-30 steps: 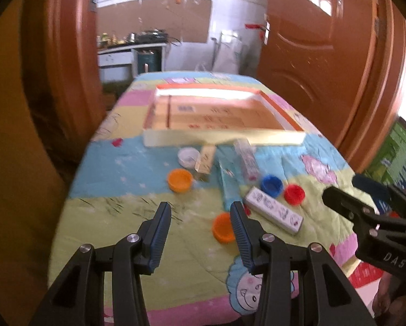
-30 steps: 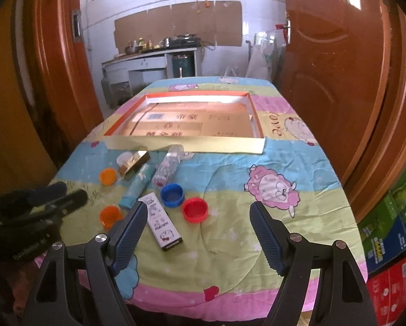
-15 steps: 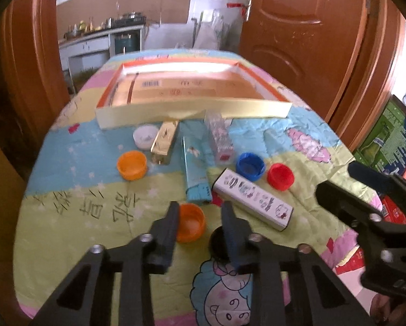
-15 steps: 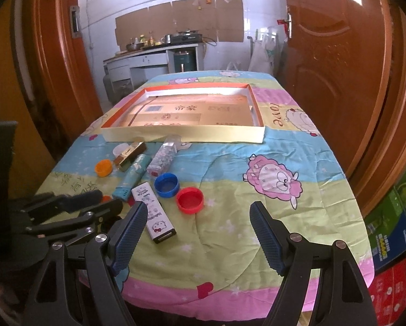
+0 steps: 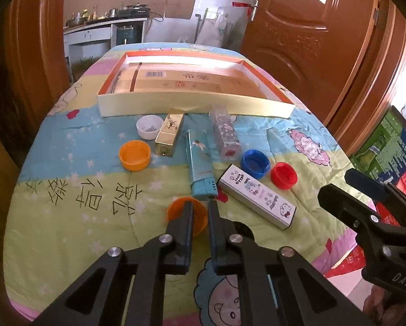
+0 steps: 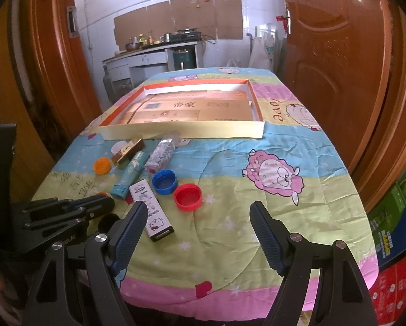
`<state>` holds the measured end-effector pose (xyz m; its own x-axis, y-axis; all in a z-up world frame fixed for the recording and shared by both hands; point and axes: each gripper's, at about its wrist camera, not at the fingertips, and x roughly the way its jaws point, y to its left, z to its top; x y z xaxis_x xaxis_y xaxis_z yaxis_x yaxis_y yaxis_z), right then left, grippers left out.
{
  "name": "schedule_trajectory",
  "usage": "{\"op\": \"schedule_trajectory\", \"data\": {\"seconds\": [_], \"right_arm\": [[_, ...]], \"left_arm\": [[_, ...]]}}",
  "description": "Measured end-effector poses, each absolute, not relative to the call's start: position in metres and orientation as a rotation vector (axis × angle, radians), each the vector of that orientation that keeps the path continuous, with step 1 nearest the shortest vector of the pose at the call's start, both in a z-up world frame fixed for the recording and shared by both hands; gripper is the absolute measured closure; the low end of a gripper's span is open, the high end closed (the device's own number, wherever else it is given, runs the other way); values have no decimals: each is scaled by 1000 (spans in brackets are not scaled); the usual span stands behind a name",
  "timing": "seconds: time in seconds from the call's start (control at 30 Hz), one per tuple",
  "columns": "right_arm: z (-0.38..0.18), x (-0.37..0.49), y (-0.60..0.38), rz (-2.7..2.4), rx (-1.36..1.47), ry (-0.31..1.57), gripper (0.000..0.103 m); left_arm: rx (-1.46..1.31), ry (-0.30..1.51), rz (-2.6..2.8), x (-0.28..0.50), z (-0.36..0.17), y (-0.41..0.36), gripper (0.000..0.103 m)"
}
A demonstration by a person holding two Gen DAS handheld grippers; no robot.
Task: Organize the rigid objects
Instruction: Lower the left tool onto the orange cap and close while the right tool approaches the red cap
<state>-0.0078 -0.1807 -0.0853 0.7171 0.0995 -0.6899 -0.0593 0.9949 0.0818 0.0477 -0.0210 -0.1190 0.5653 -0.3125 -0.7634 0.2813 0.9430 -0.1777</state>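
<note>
My left gripper [image 5: 199, 212] is shut on the rim of an orange cap [image 5: 179, 211] near the table's front. Beyond it lie a teal box [image 5: 199, 163], a white Hello Kitty box [image 5: 257, 196], a gold box [image 5: 169, 134], a clear patterned box [image 5: 226, 136], a second orange cap [image 5: 134, 154], a white cap [image 5: 149, 126], a blue cap [image 5: 255, 163] and a red cap [image 5: 284, 175]. A shallow cardboard tray [image 5: 192, 103] lies behind them. My right gripper [image 6: 197, 224] is open and empty above the front edge, right of the Hello Kitty box [image 6: 151, 209].
The table carries a cartoon quilt [image 6: 270, 195]. Wooden doors [image 6: 333, 54] stand on both sides. Stacked cartons [image 6: 398, 239] sit on the floor at the right. A kitchen counter [image 6: 151, 54] is behind the table.
My left gripper moved forward and down and closed from wide open onto the near orange cap's rim. My right gripper stayed open and barely moved.
</note>
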Motion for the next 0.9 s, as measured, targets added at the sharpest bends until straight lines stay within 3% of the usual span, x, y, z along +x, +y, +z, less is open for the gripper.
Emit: {"op": "schedule_trajectory", "data": {"seconds": [0.33,0.9], "right_arm": [[-87,-8,-181,86,66,770,24],[-95,19,-194,91,78,796,24]], "left_arm": [[-46,861,-344,44,-113,-17,100],[-50,794,-331,40,-89,-4,100]]}}
